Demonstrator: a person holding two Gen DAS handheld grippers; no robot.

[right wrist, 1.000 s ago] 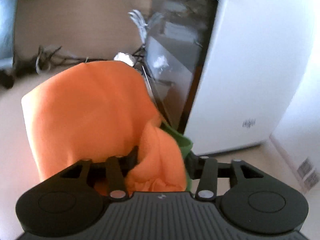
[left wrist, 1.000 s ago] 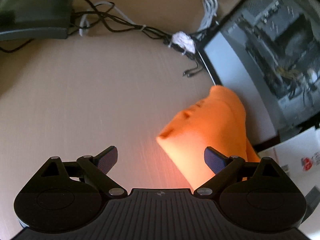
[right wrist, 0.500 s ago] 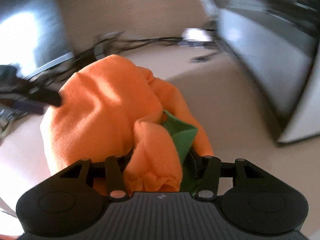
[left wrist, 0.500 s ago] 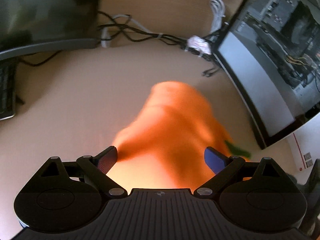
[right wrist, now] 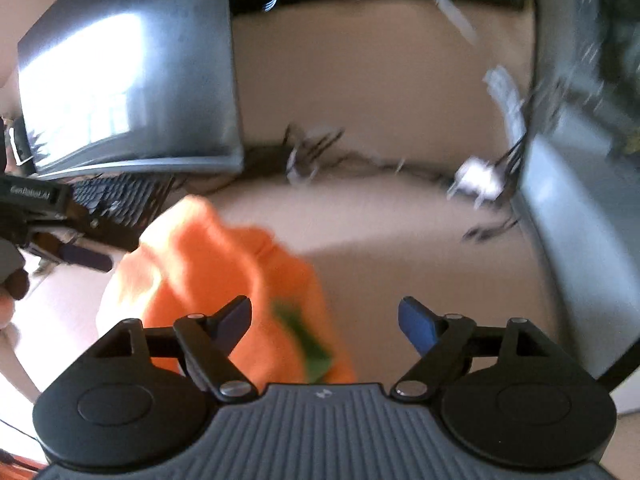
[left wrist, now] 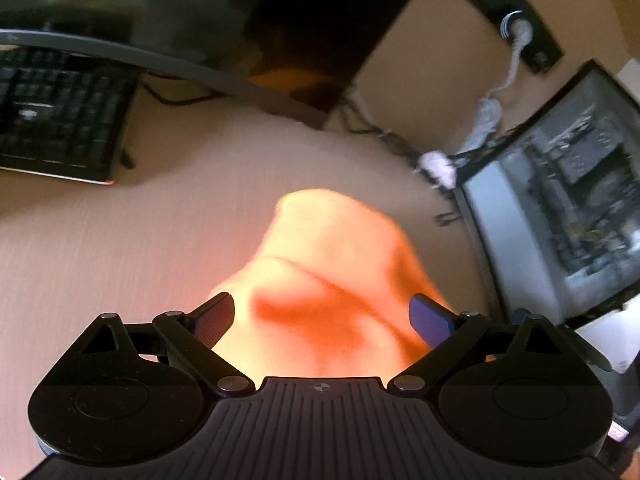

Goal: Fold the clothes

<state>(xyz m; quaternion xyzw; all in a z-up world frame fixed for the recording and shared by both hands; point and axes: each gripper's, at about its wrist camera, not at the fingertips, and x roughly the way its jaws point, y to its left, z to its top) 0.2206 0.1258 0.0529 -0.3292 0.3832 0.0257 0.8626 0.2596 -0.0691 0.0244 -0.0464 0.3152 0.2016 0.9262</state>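
One orange garment [left wrist: 332,280], blurred and bunched, lower edge hidden behind both claws. Left claw [left wrist: 326,318] spread; right claw [right wrist: 326,324] spread, gripping nothing.

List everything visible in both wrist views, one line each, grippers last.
garment: 1, orange with a green patch, bunched on the desk between the grippers
desk: 1, beige wood grain, under everything
monitor: 1, dark screen, back left
keyboard: 1, black, left, below the monitor
cables: a tangle, black and white, along the back edge
PC case: 1, glass-sided, right
power strip: 1, black, on the wall, top right
left gripper: 1, black with blue pads, open, garment lying beyond its fingers
right gripper: 1, black with blue pads, open, holding nothing
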